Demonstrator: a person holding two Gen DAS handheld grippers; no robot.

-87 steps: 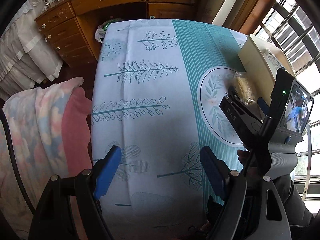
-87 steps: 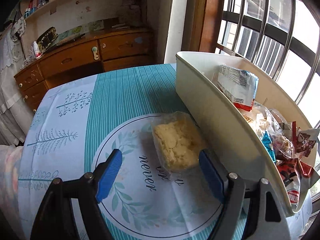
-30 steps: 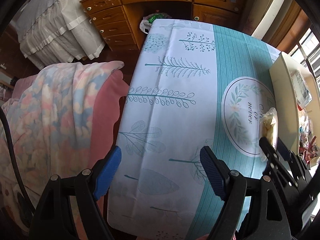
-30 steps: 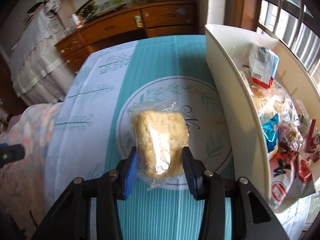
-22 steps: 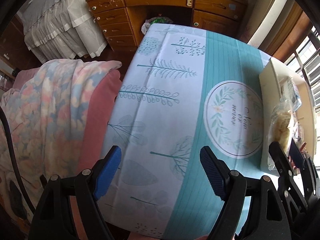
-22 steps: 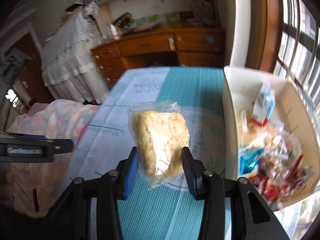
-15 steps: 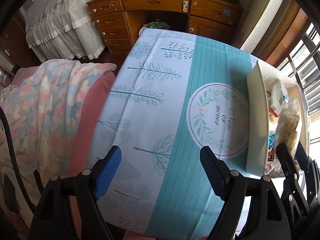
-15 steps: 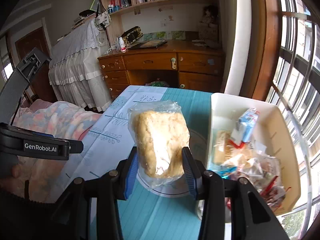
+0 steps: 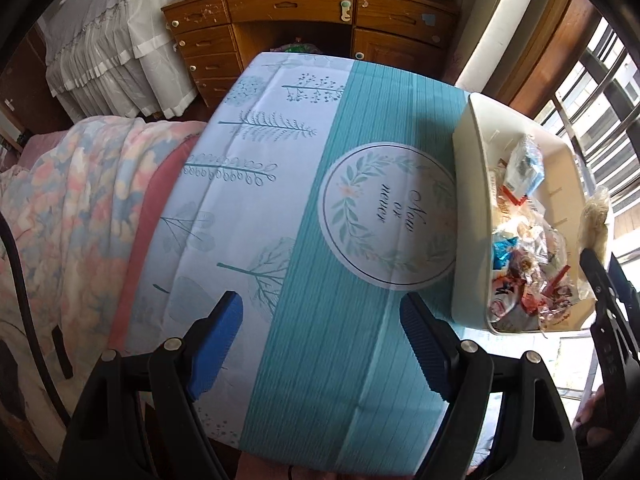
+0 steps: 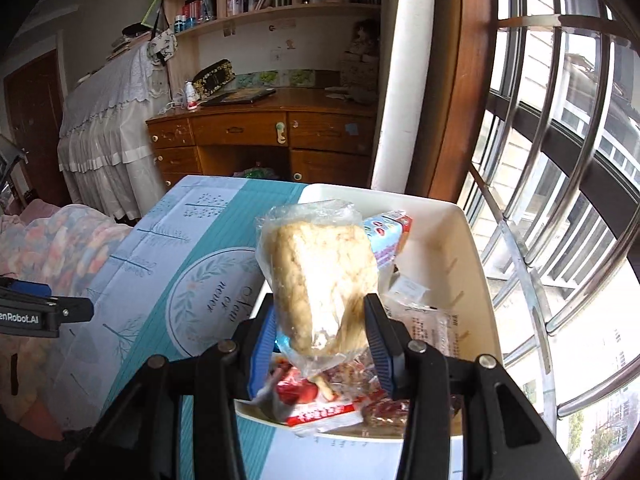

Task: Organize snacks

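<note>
The right tool [image 10: 320, 344] is clamped on a clear-wrapped pale crumbly snack [image 10: 320, 280], its blue pads pressing the packet from either side near its lower end. We note the packet stands upright between the pads, raised in the air above the near part of the cream bin [image 10: 472, 248], not resting on anything. In the left wrist view the same packet [image 9: 595, 220] shows at the far right edge, over the bin's right side.

The left tool [image 9: 320, 344] holds nothing; its pads stand wide apart above the near edge of the table [image 9: 340, 360], which is covered by a teal and white cloth printed with leaves and a round wreath emblem.

The bin [image 9: 464, 216] sits on the right side of the table, beside the window bars. We see inside it a heap of wrapped snacks [image 9: 524, 276], among them a blue and white packet [image 9: 524, 168] toward the far end and red-wrapped ones near.

A flowered blanket [image 9: 68, 216] lies left of the table. A wooden desk [image 10: 260, 132] stands beyond the far edge.
</note>
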